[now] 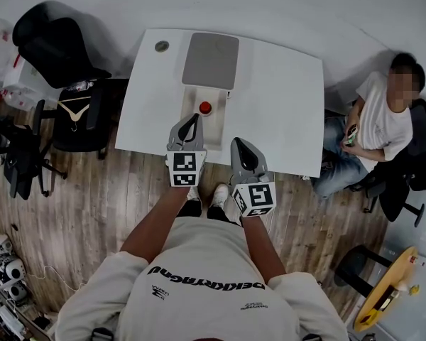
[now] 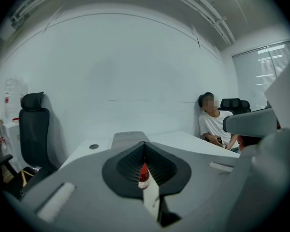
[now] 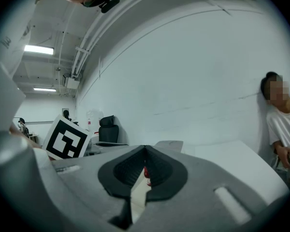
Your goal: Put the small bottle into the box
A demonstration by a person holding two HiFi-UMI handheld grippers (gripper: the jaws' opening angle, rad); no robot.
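Observation:
A small bottle with a red cap (image 1: pixel 205 108) stands upright on the pale part of the box (image 1: pixel 190 96), just in front of its grey lid (image 1: pixel 210 60) on the white table (image 1: pixel 284 105). My left gripper (image 1: pixel 193 121) hangs over the table's near edge, just short of the bottle, jaws shut and empty. In the left gripper view the bottle (image 2: pixel 143 175) shows past the closed left gripper (image 2: pixel 145 145). My right gripper (image 1: pixel 240 146) is beside it, a bit nearer me, jaws together with nothing in them. The right gripper view shows the bottle (image 3: pixel 147 174) beyond the right gripper (image 3: pixel 145 149).
A small grey disc (image 1: pixel 162 46) lies at the table's far left corner. Black office chairs (image 1: pixel 57 48) stand left of the table. A person (image 1: pixel 383 123) sits at the right side. A yellow round table (image 1: pixel 387 290) is at the bottom right.

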